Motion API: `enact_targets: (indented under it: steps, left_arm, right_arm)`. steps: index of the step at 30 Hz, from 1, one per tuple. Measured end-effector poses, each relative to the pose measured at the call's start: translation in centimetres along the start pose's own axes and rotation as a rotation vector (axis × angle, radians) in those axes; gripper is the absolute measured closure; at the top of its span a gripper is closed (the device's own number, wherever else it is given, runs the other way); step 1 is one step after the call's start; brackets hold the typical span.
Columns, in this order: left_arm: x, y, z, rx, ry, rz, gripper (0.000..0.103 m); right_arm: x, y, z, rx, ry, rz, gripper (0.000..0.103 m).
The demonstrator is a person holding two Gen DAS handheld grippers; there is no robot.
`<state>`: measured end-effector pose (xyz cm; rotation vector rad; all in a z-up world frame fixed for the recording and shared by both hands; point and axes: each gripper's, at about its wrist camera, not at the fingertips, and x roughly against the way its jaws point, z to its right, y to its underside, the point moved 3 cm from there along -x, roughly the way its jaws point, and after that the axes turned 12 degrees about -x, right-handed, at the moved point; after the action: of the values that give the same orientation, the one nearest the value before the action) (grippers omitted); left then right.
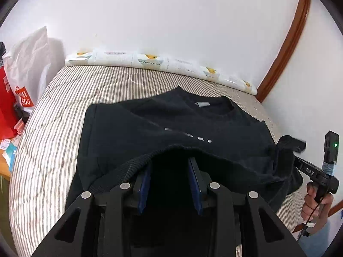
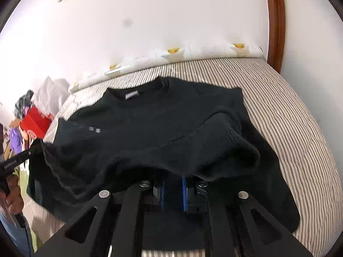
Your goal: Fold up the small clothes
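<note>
A striped mattress [image 1: 53, 132] fills the corner of a white-walled room, with a brown door frame [image 1: 287, 42] to the right of it and a printed white strip [image 1: 150, 61] along its far edge. Left of the mattress stand a white shopping bag [image 1: 27, 64] and red packaging [image 2: 35, 121]. On the mattress lies a black sweatshirt [image 1: 175, 126], collar toward the wall. The left gripper [image 1: 169, 167] and right gripper [image 2: 172, 182] each have their fingers clenched on its lifted ribbed hem, which drapes over both and hides the fingertips.
</note>
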<state>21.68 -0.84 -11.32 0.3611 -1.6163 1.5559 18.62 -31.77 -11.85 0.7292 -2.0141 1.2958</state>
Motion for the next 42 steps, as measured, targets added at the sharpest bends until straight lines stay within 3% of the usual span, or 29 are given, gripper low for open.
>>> enact_targets:
  steps: [8, 13, 15, 18, 22, 26, 29, 34, 37, 38, 39, 40, 42]
  left_arm:
    - [1.3, -0.8, 1.2, -0.021, 0.093, 0.024, 0.068]
    - [3.4, 0.5, 2.6, -0.065, 0.139, 0.042, 0.057]
    - [4.5, 1.7, 3.3, -0.097, 0.132, 0.041, 0.056]
    - [5.4, 3.8, 3.9, -0.136, 0.099, 0.025, 0.051]
    - [5.9, 6.8, 3.0, -0.14, 0.034, -0.005, 0.044]
    - [5.2, 9.1, 1.0, -0.113, -0.004, -0.058, 0.044]
    - [4.2, 9.2, 0.0, -0.104, -0.04, -0.078, 0.044]
    - [1.8, 6.8, -0.6, -0.186, -0.159, -0.075, 0.044]
    - [0.3, 5.1, -1.2, -0.183, -0.163, -0.07, 0.044]
    - [0.0, 4.6, -1.5, -0.17, -0.152, -0.062, 0.044]
    - [-0.4, 3.8, -1.9, -0.145, -0.132, -0.053, 0.044]
    - [-0.8, 2.9, -2.4, -0.114, -0.114, -0.045, 0.044]
    - [-1.5, 1.5, -3.3, -0.074, -0.11, -0.038, 0.044]
  right_arm:
    - [-5.9, -3.6, 0.9, -0.075, 0.078, -0.031, 0.092]
    - [-5.4, -3.2, 0.3, -0.034, 0.093, -0.015, 0.088]
    - [-4.7, -2.7, 0.2, -0.01, 0.091, -0.007, 0.075]
    - [-3.6, -2.3, 0.5, 0.034, 0.101, 0.022, 0.058]
    - [-3.0, -2.5, 1.7, 0.037, 0.116, 0.019, 0.053]
    - [-2.7, -3.3, 2.9, 0.053, 0.2, 0.057, 0.043]
    - [-3.3, -3.8, 3.3, 0.05, 0.189, 0.034, 0.043]
    - [-5.3, -4.2, 3.0, 0.066, 0.181, -0.022, 0.043]
    - [-6.6, -4.3, 2.9, 0.078, 0.186, -0.053, 0.048]
    - [-6.8, -4.3, 2.7, 0.081, 0.177, -0.053, 0.062]
    - [-6.9, -4.4, 2.7, 0.084, 0.165, -0.055, 0.091]
    - [-7.0, -4.5, 2.6, 0.087, 0.156, -0.059, 0.102]
    - [-6.9, -5.1, 2.6, 0.084, 0.135, -0.037, 0.101]
